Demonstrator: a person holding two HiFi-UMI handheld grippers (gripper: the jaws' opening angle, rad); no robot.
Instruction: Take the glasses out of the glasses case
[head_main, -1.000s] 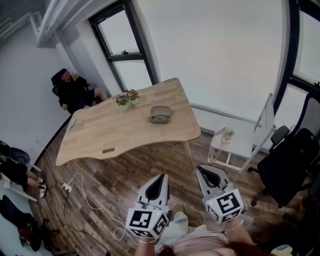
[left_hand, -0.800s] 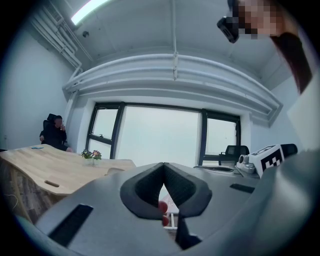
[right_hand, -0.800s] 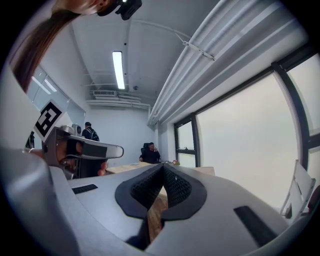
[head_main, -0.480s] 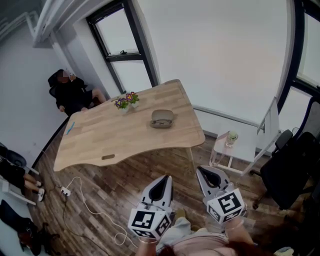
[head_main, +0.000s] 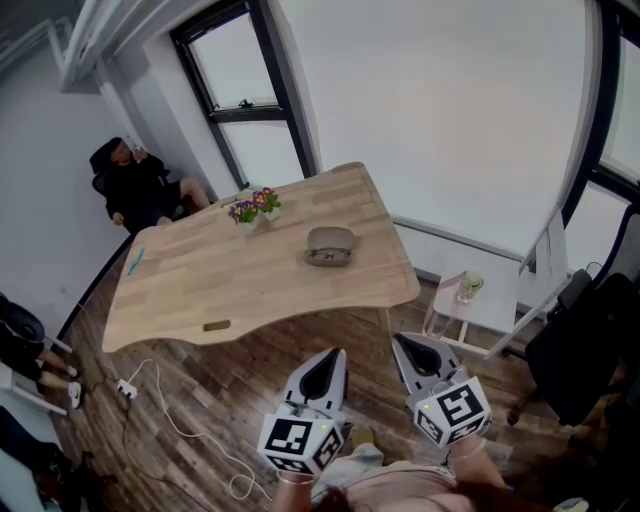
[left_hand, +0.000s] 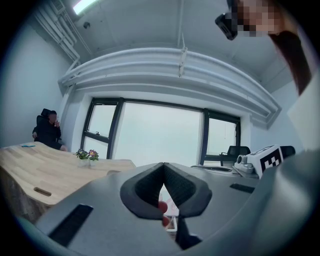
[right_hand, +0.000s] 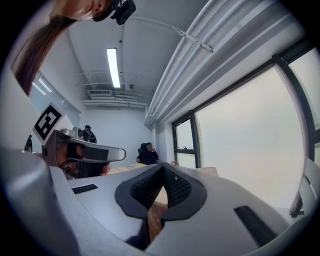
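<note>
Glasses case (head_main: 328, 246): I see it lying flat on the wooden desk (head_main: 200, 290), toward the right end and a little back from the near edge.
Case axis: its long side runs left to right across my head view, roughly along the desk's near edge. One end points at the desk's right end, the other toward the middle of the desk.
Case look: it is a rounded, grey-beige oval shell with a darker band along the side facing me. The lid seems to be down, and I cannot make out any glasses.
Nearest neighbour: a small flower pot (head_main: 254, 208) stands behind it and to its left, apart from it.
Left claw (head_main: 325, 358): I hold it low over the plank floor (head_main: 200, 385), well short of the desk. In the left gripper view the claw (left_hand: 163, 170) has its tips pressed together with nothing gripped.
Right claw (head_main: 413, 347): it sits beside the left one, also over the floor. In the right gripper view the claw (right_hand: 163, 169) is closed too, pads meeting and empty.
Far corner: a person (head_main: 135, 185) sits in a chair beyond the desk's left end.
</note>
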